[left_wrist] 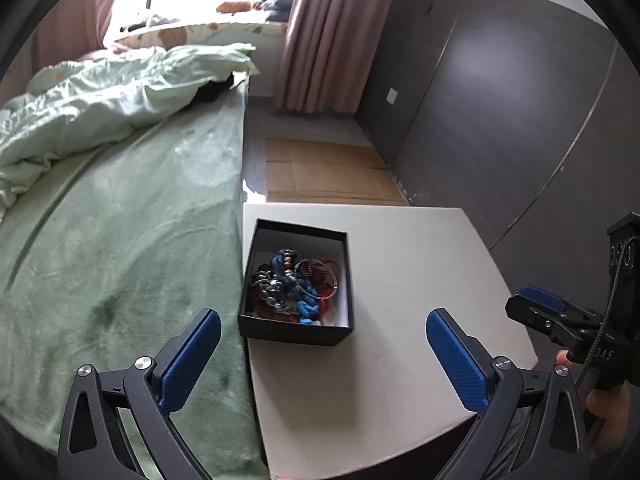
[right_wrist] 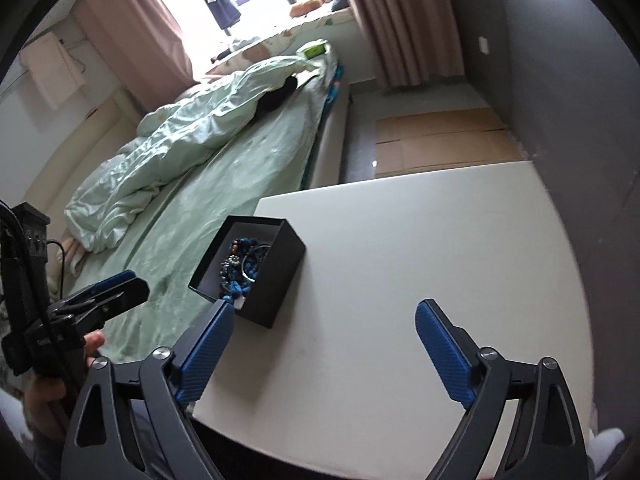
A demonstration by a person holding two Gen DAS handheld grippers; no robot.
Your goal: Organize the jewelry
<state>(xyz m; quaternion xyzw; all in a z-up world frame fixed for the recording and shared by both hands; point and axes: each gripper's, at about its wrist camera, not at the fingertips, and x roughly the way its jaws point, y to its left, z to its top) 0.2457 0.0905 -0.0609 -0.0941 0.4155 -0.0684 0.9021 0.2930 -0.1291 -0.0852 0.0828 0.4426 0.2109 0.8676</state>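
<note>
A black open box (left_wrist: pixel 294 332) stands on the left edge of a white table (left_wrist: pixel 400 340), next to the bed. A tangle of jewelry (left_wrist: pixel 294 284) lies inside it: blue cord, beads, metal rings, red-brown pieces. The box (right_wrist: pixel 276 276) and jewelry (right_wrist: pixel 242 266) also show in the right wrist view. My left gripper (left_wrist: pixel 324 320) is open and empty, held above the table just short of the box. My right gripper (right_wrist: pixel 324 312) is open and empty, over the table to the right of the box. Each gripper shows at the edge of the other's view.
A bed with a green sheet (left_wrist: pixel 120 240) and a crumpled pale quilt (left_wrist: pixel 100 96) lies left of the table. Flattened cardboard (left_wrist: pixel 328 172) lies on the floor beyond it. A dark grey wall (left_wrist: pixel 500 120) runs along the right. Pink curtains (left_wrist: pixel 332 32) hang by the window.
</note>
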